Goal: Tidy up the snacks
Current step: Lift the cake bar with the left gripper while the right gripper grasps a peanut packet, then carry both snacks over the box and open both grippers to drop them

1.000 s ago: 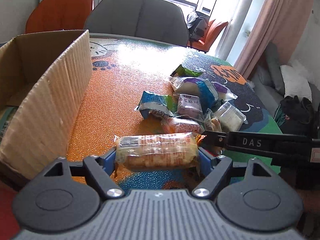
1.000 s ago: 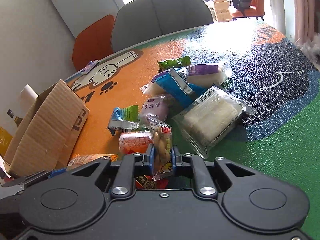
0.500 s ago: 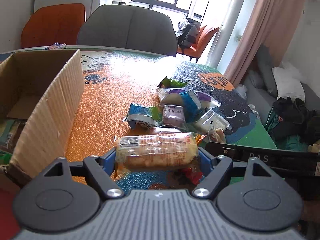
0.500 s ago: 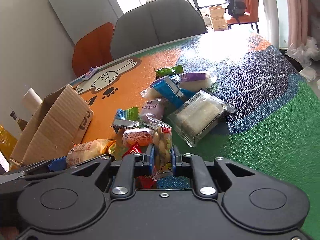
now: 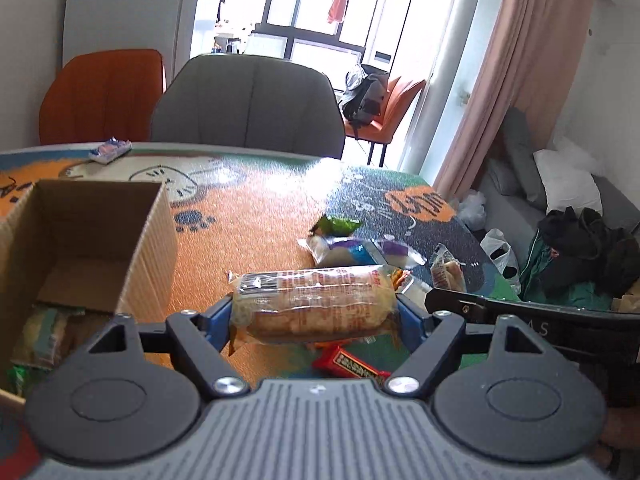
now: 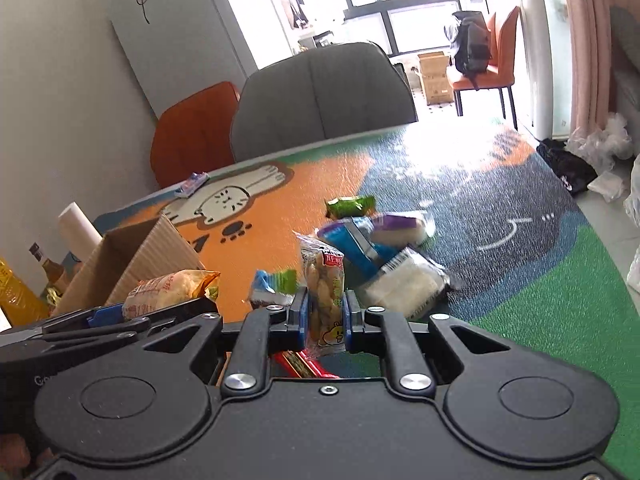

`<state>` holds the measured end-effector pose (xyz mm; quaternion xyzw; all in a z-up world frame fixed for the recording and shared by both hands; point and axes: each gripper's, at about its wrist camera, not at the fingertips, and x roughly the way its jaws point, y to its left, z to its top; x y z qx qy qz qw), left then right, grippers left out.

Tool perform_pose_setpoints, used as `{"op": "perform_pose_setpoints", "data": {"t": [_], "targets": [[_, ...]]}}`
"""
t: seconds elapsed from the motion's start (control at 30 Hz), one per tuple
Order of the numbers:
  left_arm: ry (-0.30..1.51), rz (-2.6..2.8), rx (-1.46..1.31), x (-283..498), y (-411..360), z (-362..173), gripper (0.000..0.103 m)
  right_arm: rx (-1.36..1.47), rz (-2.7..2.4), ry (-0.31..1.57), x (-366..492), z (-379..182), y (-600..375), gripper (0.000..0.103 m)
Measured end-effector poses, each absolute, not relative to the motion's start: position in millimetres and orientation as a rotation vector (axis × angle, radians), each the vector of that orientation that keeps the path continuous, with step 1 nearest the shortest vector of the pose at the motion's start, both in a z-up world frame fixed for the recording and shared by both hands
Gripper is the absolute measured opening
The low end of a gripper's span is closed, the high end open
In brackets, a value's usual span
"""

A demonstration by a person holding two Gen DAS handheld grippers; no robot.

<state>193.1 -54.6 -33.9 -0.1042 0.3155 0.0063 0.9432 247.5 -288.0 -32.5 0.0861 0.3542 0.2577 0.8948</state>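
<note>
My left gripper [image 5: 314,310] is shut on a long clear-wrapped cake roll [image 5: 312,304] and holds it above the table, right of the open cardboard box [image 5: 92,240]. The roll also shows in the right wrist view [image 6: 164,290]. My right gripper [image 6: 325,316] is shut on a small upright peanut packet [image 6: 325,292], raised above the table. In the left wrist view that packet [image 5: 446,270] sits at the tip of the right gripper's arm. A pile of snack packets [image 6: 376,248] lies on the table beyond both grippers. A red bar [image 5: 352,364] lies below the left gripper.
The box holds several packets at its bottom [image 5: 44,332]. A green packet [image 6: 350,205] lies farthest back in the pile. A small blue packet [image 5: 110,150] lies near the far table edge. Grey chair [image 5: 248,108] and orange chair [image 5: 102,96] stand behind the table. Bottles [image 6: 20,296] stand left of the box.
Both grippers have risen with their snacks held. The pile now sits lower and farther below them, and the box's inside has come into the left wrist view.
</note>
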Motion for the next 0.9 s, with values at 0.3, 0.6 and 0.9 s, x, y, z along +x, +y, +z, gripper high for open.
{"op": "perform_pose_setpoints", "data": {"t": [0.3,0.6,0.9], "targets": [[0.605,0.041,-0.195,186,-32,-10,0.080,0.167,0.593,0.690,244,-13,-259,0.015],[0.599,0.067,-0.185,173,0,1,0.080,0.155,0.653,0.674,239,-3,-224,0.015],[0.593,0.124,-0.217,165,41,0,0.080,0.130,0.703,0.667,232,5,-183,0.015]]}}
